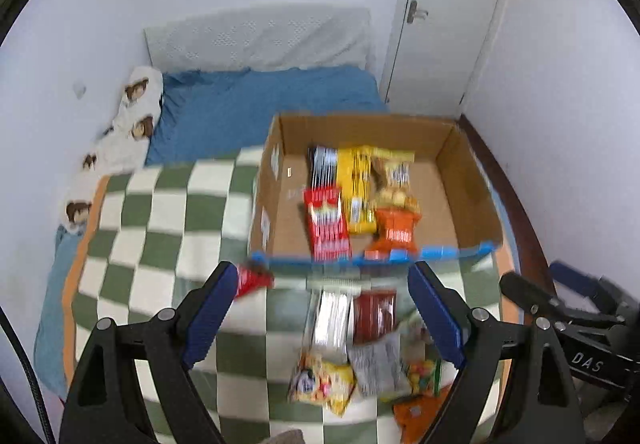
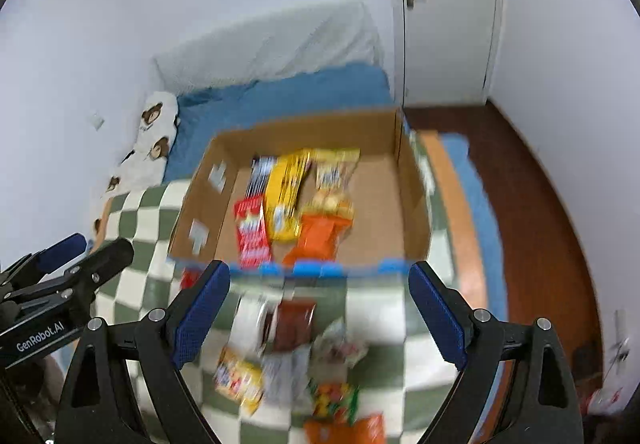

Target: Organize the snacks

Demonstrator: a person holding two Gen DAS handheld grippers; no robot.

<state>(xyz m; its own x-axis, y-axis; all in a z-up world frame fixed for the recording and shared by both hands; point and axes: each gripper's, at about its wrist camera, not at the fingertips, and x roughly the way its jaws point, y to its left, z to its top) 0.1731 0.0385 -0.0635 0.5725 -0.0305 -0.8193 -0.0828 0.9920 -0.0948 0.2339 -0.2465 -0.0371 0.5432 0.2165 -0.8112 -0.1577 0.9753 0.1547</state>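
An open cardboard box (image 1: 464,180) (image 2: 412,204) stands on the checkered blanket on the bed. In it lie a red pack (image 1: 326,224) (image 2: 252,236), a yellow pack (image 1: 356,188) (image 2: 286,196), an orange pack (image 1: 396,230) (image 2: 320,236) and others. Loose snacks lie in front of the box: a silver pack (image 1: 330,318), a brown pack (image 1: 374,316) (image 2: 292,324), a yellow bag (image 1: 324,384) (image 2: 240,376) and a small red pack (image 1: 252,278). My left gripper (image 1: 324,284) is open and empty above the loose snacks. My right gripper (image 2: 320,284) is open and empty above them too.
The checkered blanket (image 1: 160,228) (image 2: 136,220) covers a blue-sheeted bed (image 1: 248,112) with a bear-print pillow (image 1: 136,112). White walls and a door (image 1: 444,12) stand behind. Brown wooden floor (image 2: 528,204) lies right of the bed. The other gripper shows at each view's edge.
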